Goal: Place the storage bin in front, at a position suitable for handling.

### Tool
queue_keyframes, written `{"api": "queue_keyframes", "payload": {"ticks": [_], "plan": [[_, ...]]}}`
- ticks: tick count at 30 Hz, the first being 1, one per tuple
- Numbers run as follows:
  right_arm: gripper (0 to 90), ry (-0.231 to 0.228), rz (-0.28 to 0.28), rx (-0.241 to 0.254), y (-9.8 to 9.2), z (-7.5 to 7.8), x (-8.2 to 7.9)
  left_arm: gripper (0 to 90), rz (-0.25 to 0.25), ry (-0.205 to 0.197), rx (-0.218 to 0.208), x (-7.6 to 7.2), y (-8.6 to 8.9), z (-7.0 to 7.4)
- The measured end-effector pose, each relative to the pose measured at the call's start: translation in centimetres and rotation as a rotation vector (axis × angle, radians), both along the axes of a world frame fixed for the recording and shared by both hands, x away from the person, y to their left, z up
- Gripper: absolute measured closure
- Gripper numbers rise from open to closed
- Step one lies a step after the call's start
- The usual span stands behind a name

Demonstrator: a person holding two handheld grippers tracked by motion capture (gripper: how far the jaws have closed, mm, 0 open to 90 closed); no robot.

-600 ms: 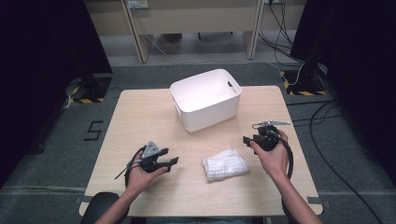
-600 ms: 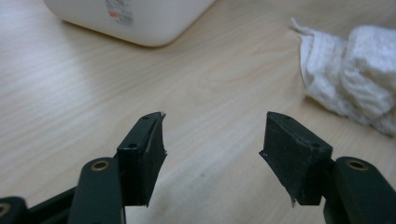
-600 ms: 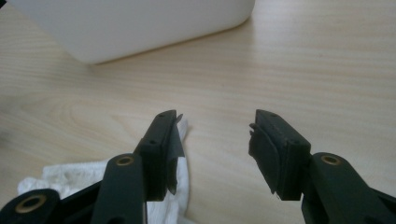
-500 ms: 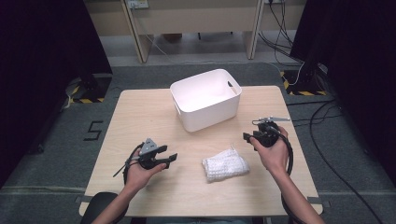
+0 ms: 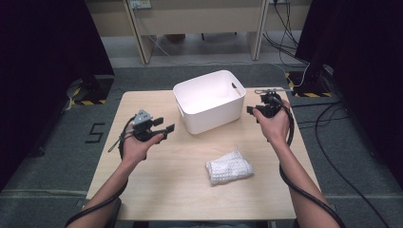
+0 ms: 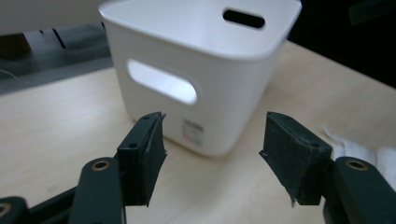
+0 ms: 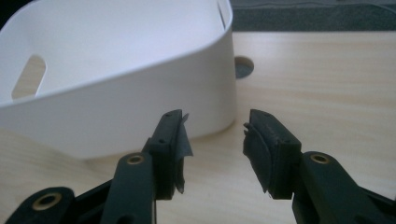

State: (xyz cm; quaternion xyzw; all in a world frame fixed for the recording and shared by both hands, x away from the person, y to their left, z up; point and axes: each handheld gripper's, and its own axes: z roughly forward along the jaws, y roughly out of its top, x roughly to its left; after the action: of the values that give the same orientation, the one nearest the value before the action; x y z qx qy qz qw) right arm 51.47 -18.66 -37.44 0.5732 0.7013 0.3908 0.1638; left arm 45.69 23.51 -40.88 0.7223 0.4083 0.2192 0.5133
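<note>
Even overhead light falls on the table point(image 5: 157, 190) in the high view, while the room's sides sink into near black. Shadows under the white bin point(image 5: 209, 99) are soft and short. That view is slightly soft overall. In both gripper views the near black pads are fairly sharp, the bin's far rim blurs, and its white walls glare mildly.

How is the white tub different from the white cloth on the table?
The white tub is a stiff box with smooth walls, an open top and handle holes; the white cloth is a soft, bumpy, folded bundle. The tub stands tall at the far middle of the table; the cloth lies low, nearer the person. The tub is much bigger than the cloth. Both are white and rest on the table, untouched by either pair of tongs.
</note>
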Motion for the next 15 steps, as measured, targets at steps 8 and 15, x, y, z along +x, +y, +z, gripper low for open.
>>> {"api": "queue_keyframes", "payload": {"ticks": [8, 15], "plan": [[55.4, 0.013, -0.020, -0.012, 1.3, 1.0, 5.0, 36.5, 0.044, 0.047, -0.052, 4.4, -1.4, 1.5], [53.7, 0.041, -0.048, -0.046, 1.2, 0.7, 7.9, 34.7, 0.125, 0.085, -0.036, 7.6, -2.4, 1.5]]}}
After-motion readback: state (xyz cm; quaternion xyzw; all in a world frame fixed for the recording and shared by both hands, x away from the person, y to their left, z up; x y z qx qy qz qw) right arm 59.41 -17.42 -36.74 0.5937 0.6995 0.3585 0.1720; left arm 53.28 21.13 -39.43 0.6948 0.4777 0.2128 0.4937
